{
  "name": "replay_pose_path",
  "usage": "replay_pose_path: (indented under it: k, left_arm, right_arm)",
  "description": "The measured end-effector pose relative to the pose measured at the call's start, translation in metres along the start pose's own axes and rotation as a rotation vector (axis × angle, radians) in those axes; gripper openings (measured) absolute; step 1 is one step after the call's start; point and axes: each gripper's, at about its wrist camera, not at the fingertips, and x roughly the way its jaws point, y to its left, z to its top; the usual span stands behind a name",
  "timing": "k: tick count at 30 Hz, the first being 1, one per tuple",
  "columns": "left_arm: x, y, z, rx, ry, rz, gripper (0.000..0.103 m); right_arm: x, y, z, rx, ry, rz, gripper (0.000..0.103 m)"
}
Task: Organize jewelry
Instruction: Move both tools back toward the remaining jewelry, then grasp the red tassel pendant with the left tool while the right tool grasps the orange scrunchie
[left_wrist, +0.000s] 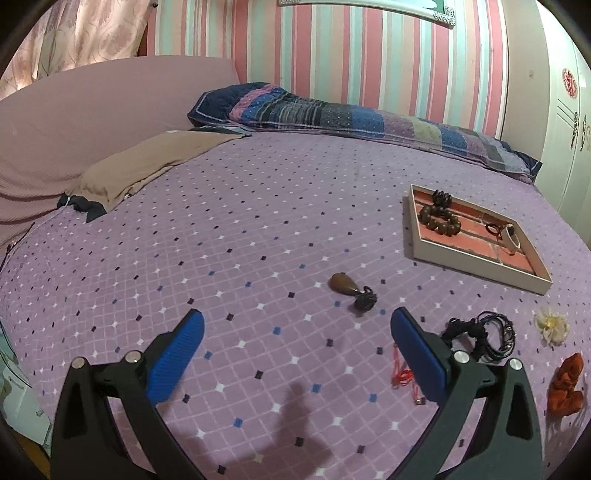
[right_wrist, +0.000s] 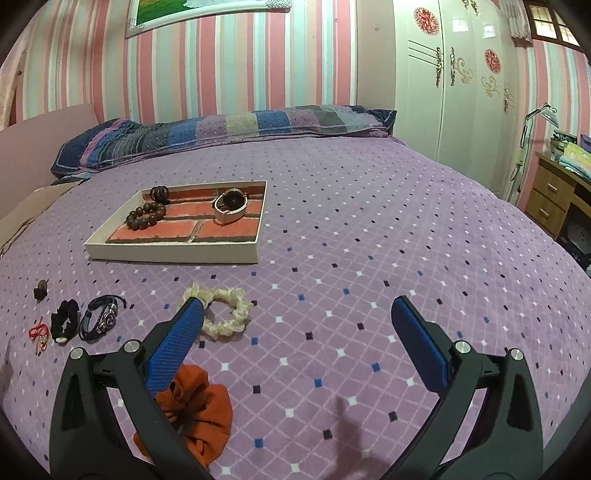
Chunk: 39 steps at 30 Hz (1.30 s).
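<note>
Both tongs are wide apart and hold nothing. The left tongs (left_wrist: 297, 325) hang over the purple bed (left_wrist: 240, 229), and a brown pendant (left_wrist: 345, 283) with a dark cord lies just past their tips. A thin red string (left_wrist: 402, 373) lies right beside the left tongs' right finger, and a black bracelet (left_wrist: 496, 332) and a black hair tie (left_wrist: 461, 328) lie close by. The right tongs (right_wrist: 297, 314) hang over the bed too. Their left finger sits in front of a cream hair tie (right_wrist: 229, 314) and an orange hair tie (right_wrist: 201, 410). Farther back on the bed is a white tray (right_wrist: 173, 253) with a red brick picture inside. In the tray lie a brown bead bracelet (right_wrist: 146, 216), a dark hair clip (right_wrist: 159, 194) and a watch (right_wrist: 231, 205).
</note>
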Motion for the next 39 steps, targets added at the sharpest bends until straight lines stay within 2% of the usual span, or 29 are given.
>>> replay_pose_path:
  k: [8, 10, 15, 19, 26, 32, 39]
  left_arm:
    - [0.005, 0.007, -0.001, -0.032, 0.017, -0.022, 0.099]
    - [0.005, 0.008, -0.003, -0.051, 0.026, -0.047, 0.099]
    - [0.005, -0.002, -0.012, -0.005, 0.033, -0.045, 0.099]
    - [0.006, -0.009, -0.02, -0.008, 0.06, -0.102, 0.099]
    - [0.009, -0.022, -0.032, -0.013, 0.086, -0.149, 0.099]
    - [0.015, -0.034, -0.04, 0.009, 0.097, -0.133, 0.099]
    - [0.025, -0.047, -0.049, 0.014, 0.119, -0.158, 0.099]
  right_arm:
    - [0.003, 0.012, -0.008, -0.021, 0.012, 0.006, 0.099]
    - [0.002, 0.014, -0.009, -0.022, 0.015, 0.009, 0.099]
    - [0.001, 0.02, -0.012, -0.043, 0.02, 0.016, 0.099]
    - [0.001, 0.025, -0.016, -0.051, 0.029, 0.026, 0.099]
    - [-0.001, 0.039, -0.028, -0.095, 0.04, 0.042, 0.099]
    - [0.0, 0.047, -0.042, -0.12, 0.058, 0.053, 0.099]
    - [0.01, 0.049, -0.052, -0.127, 0.083, 0.051, 0.099]
